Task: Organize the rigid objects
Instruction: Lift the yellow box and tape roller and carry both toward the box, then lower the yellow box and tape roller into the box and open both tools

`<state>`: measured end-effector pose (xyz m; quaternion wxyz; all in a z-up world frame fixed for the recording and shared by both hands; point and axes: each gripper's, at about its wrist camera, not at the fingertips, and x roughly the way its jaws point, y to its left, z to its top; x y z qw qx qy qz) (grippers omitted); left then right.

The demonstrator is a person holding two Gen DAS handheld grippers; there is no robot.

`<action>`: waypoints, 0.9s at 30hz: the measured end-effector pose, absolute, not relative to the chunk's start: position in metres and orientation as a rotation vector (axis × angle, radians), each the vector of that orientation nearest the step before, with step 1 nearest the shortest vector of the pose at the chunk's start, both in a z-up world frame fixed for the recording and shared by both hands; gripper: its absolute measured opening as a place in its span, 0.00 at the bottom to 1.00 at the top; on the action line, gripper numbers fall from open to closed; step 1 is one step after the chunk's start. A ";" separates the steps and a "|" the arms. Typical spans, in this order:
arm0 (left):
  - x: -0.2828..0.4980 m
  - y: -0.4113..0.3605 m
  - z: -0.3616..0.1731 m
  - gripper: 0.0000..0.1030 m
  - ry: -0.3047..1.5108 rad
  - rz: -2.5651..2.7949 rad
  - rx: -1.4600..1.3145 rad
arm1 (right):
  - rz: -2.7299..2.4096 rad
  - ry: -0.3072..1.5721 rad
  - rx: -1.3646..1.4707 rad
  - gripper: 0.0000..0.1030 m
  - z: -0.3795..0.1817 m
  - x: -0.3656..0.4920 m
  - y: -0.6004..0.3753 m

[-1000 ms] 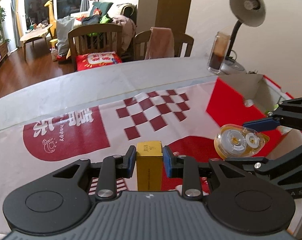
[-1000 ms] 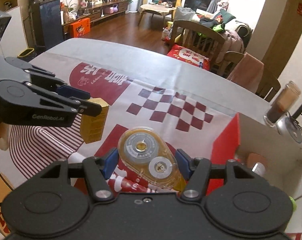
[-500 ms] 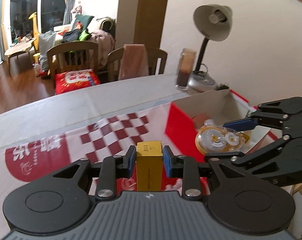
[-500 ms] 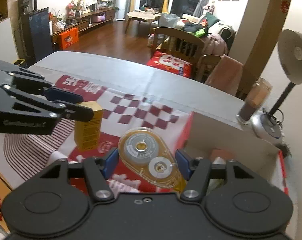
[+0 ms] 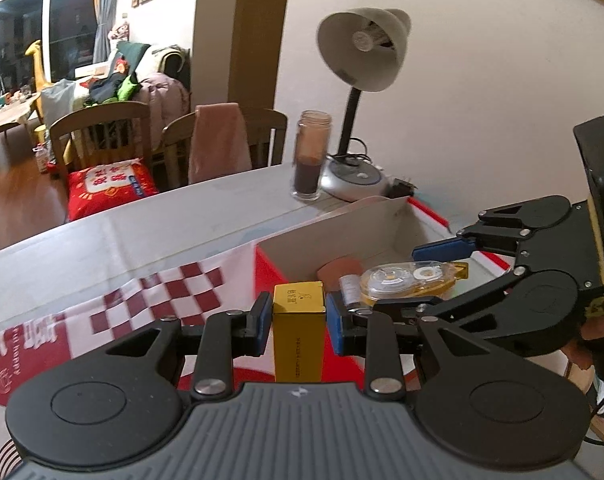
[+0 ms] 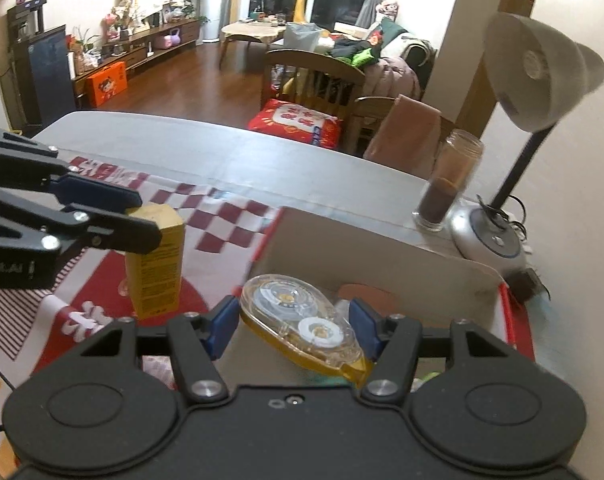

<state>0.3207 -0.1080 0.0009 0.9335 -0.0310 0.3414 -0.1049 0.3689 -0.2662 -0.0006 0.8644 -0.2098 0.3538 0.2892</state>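
Observation:
My left gripper (image 5: 299,322) is shut on a slim yellow carton (image 5: 299,332), held upright above the red-and-white cloth (image 5: 162,292) beside the box's near corner. My right gripper (image 6: 296,326) is shut on a clear and yellow tape dispenser (image 6: 302,316), which tilts between the blue pads over the open red cardboard box (image 6: 361,256). In the left wrist view the right gripper (image 5: 413,278) and the tape dispenser (image 5: 405,278) hang over the box (image 5: 341,236). In the right wrist view the left gripper (image 6: 138,216) carries the carton (image 6: 154,264) just left of the box.
Inside the box lie a small bottle (image 5: 349,286) and a brown round thing (image 5: 337,270). Behind the box stand a jar of dark liquid (image 5: 309,156) and a desk lamp (image 5: 357,52) by the wall. Wooden chairs (image 5: 102,132) line the table's far edge.
Both grippers have moved to the right and risen a little, each with its object. The tape dispenser has gone from over the cloth to over the box; the carton is now at the box's corner.

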 end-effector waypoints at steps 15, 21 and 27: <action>0.363 -0.183 -0.006 0.27 0.737 -0.268 -0.024 | 0.502 0.795 -0.405 0.58 -0.024 0.435 -0.340; 0.383 -0.213 -0.025 0.27 0.809 -0.304 -0.026 | 0.497 0.826 -0.403 0.58 -0.042 0.453 -0.348; 0.400 -0.233 -0.050 0.27 0.885 -0.311 -0.006 | 0.504 0.856 -0.405 0.58 -0.059 0.465 -0.347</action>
